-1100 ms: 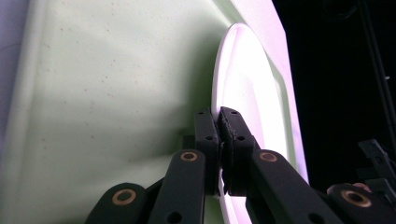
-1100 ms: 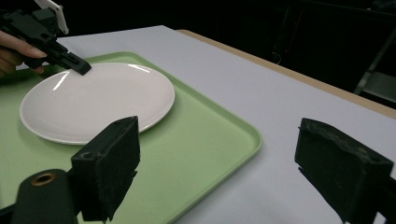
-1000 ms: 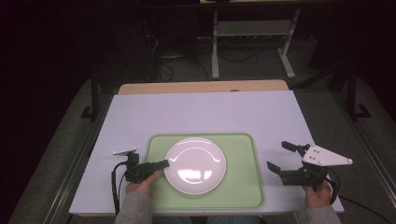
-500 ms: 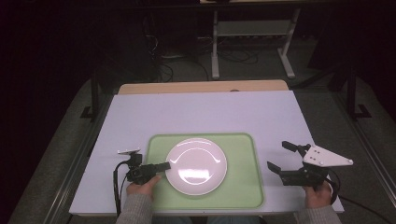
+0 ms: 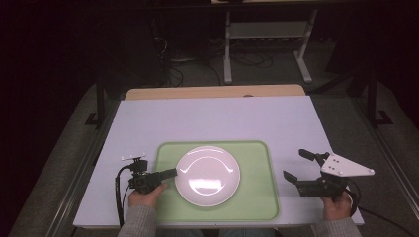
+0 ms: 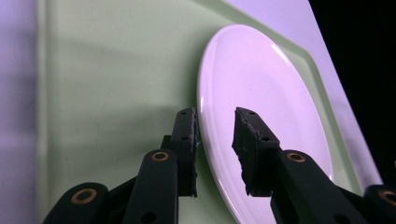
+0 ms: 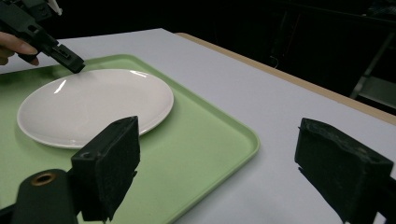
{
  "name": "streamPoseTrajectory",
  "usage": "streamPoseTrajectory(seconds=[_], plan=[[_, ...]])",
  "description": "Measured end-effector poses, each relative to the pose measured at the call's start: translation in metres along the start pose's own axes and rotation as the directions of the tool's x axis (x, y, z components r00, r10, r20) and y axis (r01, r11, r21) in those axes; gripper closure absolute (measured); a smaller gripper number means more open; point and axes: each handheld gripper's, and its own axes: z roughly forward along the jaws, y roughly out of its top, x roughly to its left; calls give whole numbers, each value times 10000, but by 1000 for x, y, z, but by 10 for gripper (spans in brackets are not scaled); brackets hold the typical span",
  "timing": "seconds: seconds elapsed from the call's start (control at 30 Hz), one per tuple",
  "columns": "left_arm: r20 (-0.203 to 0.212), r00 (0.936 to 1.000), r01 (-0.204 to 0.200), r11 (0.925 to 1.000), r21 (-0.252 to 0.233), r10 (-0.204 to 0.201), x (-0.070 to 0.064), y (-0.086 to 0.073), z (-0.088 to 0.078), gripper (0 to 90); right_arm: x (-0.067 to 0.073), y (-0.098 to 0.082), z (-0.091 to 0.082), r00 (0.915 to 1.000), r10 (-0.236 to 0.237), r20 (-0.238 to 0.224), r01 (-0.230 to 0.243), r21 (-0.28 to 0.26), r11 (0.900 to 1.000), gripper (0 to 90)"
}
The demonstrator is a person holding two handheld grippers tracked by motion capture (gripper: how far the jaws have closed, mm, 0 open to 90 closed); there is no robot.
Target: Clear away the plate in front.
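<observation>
Your worktop (image 5: pixel 212 118) is pale and stands in a dark room, with a metal rack (image 5: pixel 267 39) on the floor behind it. The green tray (image 5: pixel 257 197) lies at the near edge, and the white plate (image 5: pixel 207 175) is in the tray's middle. Your left gripper (image 6: pixel 215 135) has just been opening: its jaws stand apart around the plate's left rim and do not press it. Your right gripper (image 5: pixel 299 165) rests wide open and empty near the right edge.

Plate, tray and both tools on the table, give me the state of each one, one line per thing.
Plate: empty, lying flat on the tray.
Tray: flat on the table, holding the plate.
Left tool: jaws just been opening, plate rim between them, pads not pressing.
Right tool: open wide, nothing between its jaws, off the tray's right edge.
</observation>
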Motion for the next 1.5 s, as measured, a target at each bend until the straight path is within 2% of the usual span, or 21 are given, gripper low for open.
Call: streamPoseTrajectory(seconds=[0.2,0.33,0.53,0.63,0.67,0.73,0.8,0.83,0.87,0.9,0.93,1.0,1.13,1.23,1.27,1.37,1.47,1.5], plan=[[-237,9948,-994,9950,-95,992,-2,3,-4,669,0,0,0,10000,30,-27,-29,59,10000,132],[-363,9856,-1658,9859,-213,1650,-5,6,-8,649,0,-1,1,10000,19,-26,-18,146,9999,132],[-476,9606,-2755,9608,-309,2739,-10,9,-14,606,0,-1,2,10000,9,48,-10,268,9996,132],[-357,9542,-2982,9540,-323,2970,-10,11,-15,569,0,-2,1,10000,26,70,-28,298,9996,132],[-418,9457,-3238,9456,-303,3225,-10,12,-16,550,0,-2,1,10000,41,68,-43,319,9995,132],[-429,9403,-3393,9398,-400,3376,-11,13,-17,537,0,-2,1,9999,63,88,-66,343,9994,132],[-454,9324,-3605,9318,-428,3587,-11,13,-18,517,0,-3,1,9999,66,96,-70,371,9993,132],[-466,9270,-3739,9266,-406,3721,-11,13,-18,508,0,-3,1,9999,74,99,-77,371,9993,132],[-502,9182,-3947,9181,-347,3929,-11,13,-18,502,0,-3,1,9999,80,101,-84,388,9992,132],[-532,9138,-4046,9138,-351,4026,-12,13,-18,492,0,-3,2,9999,76,102,-80,405,9991,132],[-452,9132,-4066,9128,-386,4049,-12,13,-18,478,0,-3,2,9999,58,114,-63,418,9991,132],[-424,9030,-4289,9029,-292,4276,-11,13,-18,474,0,-3,2,9999,37,119,-42,440,9990,132],[-413,8890,-4574,8886,-335,4561,-10,13,-21,454,0,-3,2,9999,7,143,-14,499,9988,132],[-443,8753,-4833,8745,-413,4816,-9,13,-23,449,0,-3,3,9999,-18,141,10,529,9986,132],[-445,8735,-4866,8722,-504,4848,-9,13,-24,445,0,-4,3,9999,-9,147,1,561,9984,132],[-550,8595,-5108,8578,-562,5082,-9,14,-28,426,0,-4,4,9999,-49,166,38,645,9979,132],[-556,8542,-5198,8519,-634,5170,-9,15,-30,402,0,-4,5,9999,-34,168,23,676,9977,132],[-556,8504,-5259,8478,-685,5231,-9,15,-31,396,0,-4,5,9999,-35,166,24,688,9976,132]])
